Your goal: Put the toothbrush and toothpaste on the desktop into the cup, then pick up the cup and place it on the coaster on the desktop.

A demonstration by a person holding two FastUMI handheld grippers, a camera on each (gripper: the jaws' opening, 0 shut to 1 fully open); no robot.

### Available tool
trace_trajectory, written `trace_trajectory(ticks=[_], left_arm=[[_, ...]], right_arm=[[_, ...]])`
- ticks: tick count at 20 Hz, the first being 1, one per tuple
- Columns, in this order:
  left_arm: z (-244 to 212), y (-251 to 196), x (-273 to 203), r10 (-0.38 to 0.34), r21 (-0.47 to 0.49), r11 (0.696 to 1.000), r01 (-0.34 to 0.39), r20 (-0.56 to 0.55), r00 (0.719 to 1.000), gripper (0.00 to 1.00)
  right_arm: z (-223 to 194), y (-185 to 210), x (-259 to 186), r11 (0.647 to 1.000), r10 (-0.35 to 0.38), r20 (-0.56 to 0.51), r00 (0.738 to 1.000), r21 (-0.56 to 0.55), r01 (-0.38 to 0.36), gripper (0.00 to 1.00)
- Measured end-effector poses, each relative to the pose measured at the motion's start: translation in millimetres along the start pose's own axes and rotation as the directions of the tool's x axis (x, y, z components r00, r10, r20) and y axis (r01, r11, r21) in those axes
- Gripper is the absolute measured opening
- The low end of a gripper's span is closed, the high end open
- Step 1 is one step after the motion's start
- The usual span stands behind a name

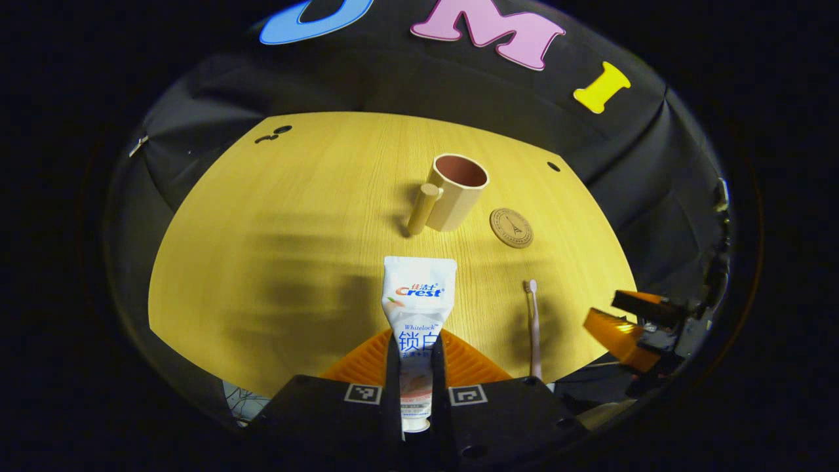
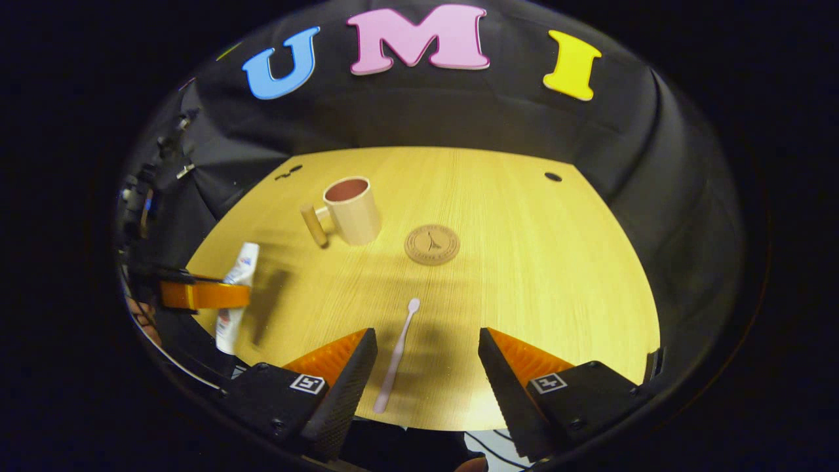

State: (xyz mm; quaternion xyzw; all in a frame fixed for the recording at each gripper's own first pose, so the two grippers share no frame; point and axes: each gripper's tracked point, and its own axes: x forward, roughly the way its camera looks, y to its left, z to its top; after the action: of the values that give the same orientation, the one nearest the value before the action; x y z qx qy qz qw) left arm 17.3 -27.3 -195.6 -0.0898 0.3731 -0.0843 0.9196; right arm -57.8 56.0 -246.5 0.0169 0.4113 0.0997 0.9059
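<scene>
Toothpaste (image 1: 417,308) in left claw (image 1: 415,367)

1. The light wooden desktop (image 2: 524,262) carries the load, with dark round holes near its far edge.
2. Standing on it: a beige cup (image 2: 352,210) with a wooden handle.
3. Just beside the cup lies a round coaster (image 2: 431,244).
4. Nearer, a toothbrush (image 2: 397,354) lies flat.

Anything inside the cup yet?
The visible part of the cup interior is bare wall, no toothbrush or toothpaste. The rim hides its bottom. The toothbrush lies on the table; the left gripper holds the toothpaste.
</scene>
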Motion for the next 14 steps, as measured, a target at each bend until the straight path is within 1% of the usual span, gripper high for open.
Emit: trace_trajectory(ticks=[4,8,9,10,12,13,14], left_arm=[[16.1,4.1,-25.2,-0.015,0.022,1.0,0.014,0.078,0.997,0.23],[19.3,8.4,-37.4,-0.034,0.027,0.999,0.032,0.109,0.993,0.23],[20.0,9.8,-39.3,-0.036,0.026,0.999,0.033,0.115,0.993,0.18],[20.3,11.2,-41.7,-0.037,0.024,0.999,0.035,0.124,0.992,0.23],[22.7,13.2,-46.7,-0.038,0.022,0.999,0.035,0.142,0.989,0.23],[25.5,13.8,-49.2,-0.038,0.023,0.999,0.035,0.152,0.988,0.23],[26.9,15.0,-50.7,-0.037,0.026,0.999,0.033,0.16,0.986,0.22]], right_arm=[[-21.7,13.5,28.2,0.999,0.003,-0.101,0.995,-0.041,-0.008,0.94],[-36.3,22.7,51.2,0.999,0.0,-0.194,0.981,-0.038,-0.007,0.88],[-40.3,23.2,57.3,0.999,-0.007,-0.216,0.976,-0.038,-0.001,0.86],[-42.8,23.6,61.2,0.999,-0.014,-0.234,0.972,-0.038,0.005,0.85],[-45.9,23.7,68.6,0.999,-0.028,-0.257,0.966,-0.05,0.015,0.78],[-48.5,23.0,70.9,0.998,-0.037,-0.267,0.963,-0.059,0.022,0.71],[-51.1,23.6,72.2,0.998,-0.043,-0.281,0.959,-0.063,0.026,0.67]])
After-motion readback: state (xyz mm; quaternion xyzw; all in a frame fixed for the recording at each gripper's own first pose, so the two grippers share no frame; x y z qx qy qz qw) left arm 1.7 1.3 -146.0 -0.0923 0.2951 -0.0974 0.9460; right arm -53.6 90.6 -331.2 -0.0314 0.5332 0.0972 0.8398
